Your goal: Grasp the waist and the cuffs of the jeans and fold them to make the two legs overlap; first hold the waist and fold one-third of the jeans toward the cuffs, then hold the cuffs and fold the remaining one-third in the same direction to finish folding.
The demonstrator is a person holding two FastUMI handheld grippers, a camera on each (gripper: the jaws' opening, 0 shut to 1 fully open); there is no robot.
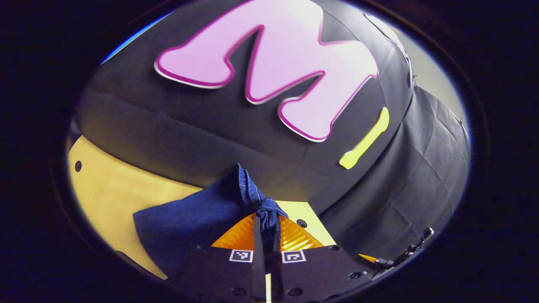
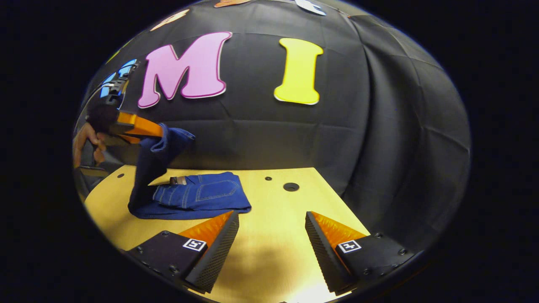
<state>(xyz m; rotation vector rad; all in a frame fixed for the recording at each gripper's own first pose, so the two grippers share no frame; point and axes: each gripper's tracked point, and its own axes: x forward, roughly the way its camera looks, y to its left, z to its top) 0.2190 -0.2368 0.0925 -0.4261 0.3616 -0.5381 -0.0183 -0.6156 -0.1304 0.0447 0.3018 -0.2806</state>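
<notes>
Pinched denim sits between the fingers of the left tongs (image 1: 266, 235), which clamp a bunched end of the dark blue jeans (image 2: 198, 195) and lift it above the yellow wooden surface (image 2: 269, 235). Folded denim lies flat beneath. Right tongs (image 2: 271, 242) gape wide, holding nothing. Laying the lifted end squarely over the stack should keep edges aligned. No containers appear.

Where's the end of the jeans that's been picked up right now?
In the right gripper view, the left gripper holds it up at far left, above the jeans on the table.
</notes>
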